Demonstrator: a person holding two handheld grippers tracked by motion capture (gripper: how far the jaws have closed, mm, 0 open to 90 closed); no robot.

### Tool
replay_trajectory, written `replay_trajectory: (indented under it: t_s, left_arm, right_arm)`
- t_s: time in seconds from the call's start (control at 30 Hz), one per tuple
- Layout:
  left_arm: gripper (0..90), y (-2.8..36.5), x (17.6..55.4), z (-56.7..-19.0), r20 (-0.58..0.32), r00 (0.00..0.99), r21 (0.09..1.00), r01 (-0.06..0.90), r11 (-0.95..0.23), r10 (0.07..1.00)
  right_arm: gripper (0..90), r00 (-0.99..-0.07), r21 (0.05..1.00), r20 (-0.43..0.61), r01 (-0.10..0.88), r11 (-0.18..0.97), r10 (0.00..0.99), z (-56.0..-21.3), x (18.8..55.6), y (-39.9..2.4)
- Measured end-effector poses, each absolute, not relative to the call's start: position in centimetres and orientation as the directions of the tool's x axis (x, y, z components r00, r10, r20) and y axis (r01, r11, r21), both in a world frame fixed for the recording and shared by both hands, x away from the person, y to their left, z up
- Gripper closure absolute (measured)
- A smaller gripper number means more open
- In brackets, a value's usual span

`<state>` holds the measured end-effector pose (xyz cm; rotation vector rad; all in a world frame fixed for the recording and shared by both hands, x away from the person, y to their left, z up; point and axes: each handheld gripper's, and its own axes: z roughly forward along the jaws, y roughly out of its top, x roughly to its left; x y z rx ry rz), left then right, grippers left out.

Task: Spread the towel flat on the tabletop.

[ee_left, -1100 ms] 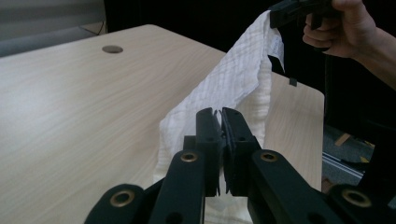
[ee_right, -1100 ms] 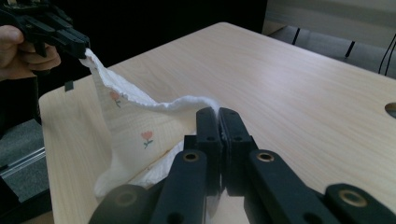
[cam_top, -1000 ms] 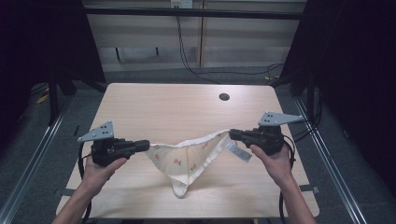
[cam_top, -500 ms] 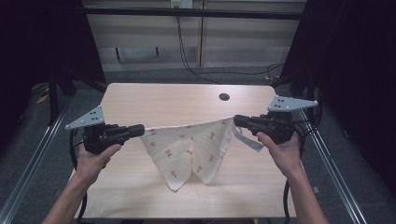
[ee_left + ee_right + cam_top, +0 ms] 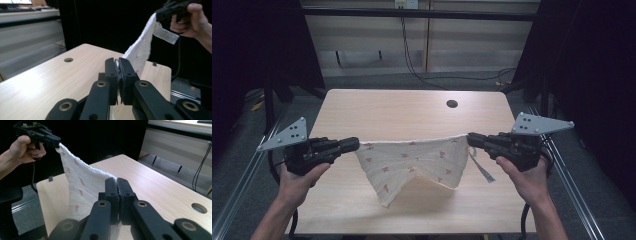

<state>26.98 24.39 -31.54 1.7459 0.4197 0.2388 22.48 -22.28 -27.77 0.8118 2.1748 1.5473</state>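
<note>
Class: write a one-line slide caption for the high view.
Left gripper and right gripper hold a patterned cloth stretched above the table.

Light falls from above onto the pale wooden counter [image 5: 402, 115], brightest across its far half, where a soft sheen sits near the round hole [image 5: 452, 104]. The room on the left and right is nearly black. A faint shadow lies on the wood under the hanging cloth [image 5: 412, 162]. From above, everything looks slightly soft and grainy. In both gripper views the near black fingers [image 5: 111, 72] are sharp, while the far background blurs
</note>
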Motion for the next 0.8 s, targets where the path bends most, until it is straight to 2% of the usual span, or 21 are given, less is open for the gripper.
replay_trajectory:
  t_s: [0.17,0.27,0.53,0.8]
  left_arm:
    - [86.7,24.5,26.1,-30.2,-0.086,0.924,0.976,0.153,-0.155,0.372]
    - [86.7,24.4,26.2,-29.9,-0.066,0.921,0.977,0.139,-0.164,0.385]
    - [86.6,23.0,29.5,-34.0,-0.134,0.899,0.953,0.232,-0.195,0.417]
    - [86.5,22.3,31.4,-36.0,-0.148,0.884,0.937,0.269,-0.222,0.444]
  right_arm:
    - [87.9,-0.784,0.946,0.022,0.216,0.240,0.620,-26.5,21.0,-22.3]
    - [87.9,-0.783,0.944,0.015,0.217,0.250,0.622,-26.4,20.7,-22.4]
    - [87.9,-0.750,0.928,0.067,0.289,0.235,0.658,-30.3,23.3,-23.0]
    - [87.9,-0.733,0.915,0.104,0.335,0.225,0.672,-32.6,25.9,-23.2]
